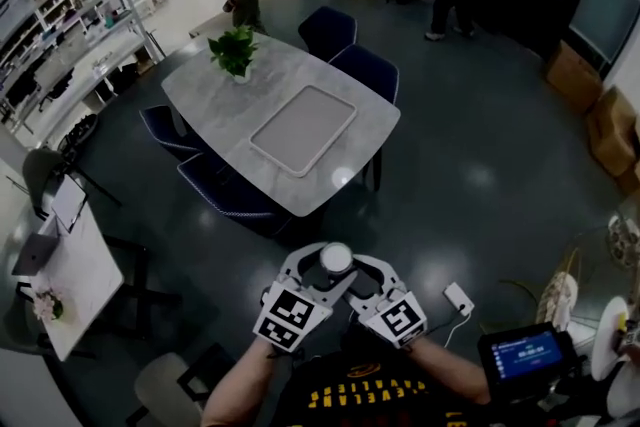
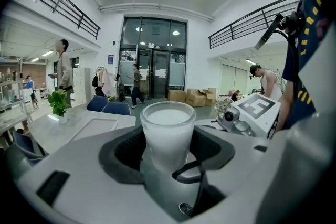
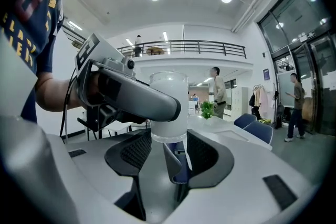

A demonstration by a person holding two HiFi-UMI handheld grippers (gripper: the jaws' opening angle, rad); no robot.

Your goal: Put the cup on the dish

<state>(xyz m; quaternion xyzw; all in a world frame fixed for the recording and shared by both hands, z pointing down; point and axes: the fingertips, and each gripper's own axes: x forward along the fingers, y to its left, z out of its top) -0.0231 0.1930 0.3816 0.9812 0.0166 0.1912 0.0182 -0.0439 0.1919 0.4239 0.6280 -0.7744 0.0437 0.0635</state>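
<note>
I hold a frosted white cup in the air close to my chest, with both grippers meeting on it. In the left gripper view the cup stands upright deep between the dark pads, with my left gripper shut on it. In the right gripper view the cup sits at the tips of my right gripper, whose pads flank its base. One finger of the left gripper crosses in front of the cup. No dish shows on the table.
A grey table stands ahead with a flat rectangular tray, a potted plant and blue chairs round it. A white desk is at the left. Round white things and a lit screen are at the right. People walk at the back.
</note>
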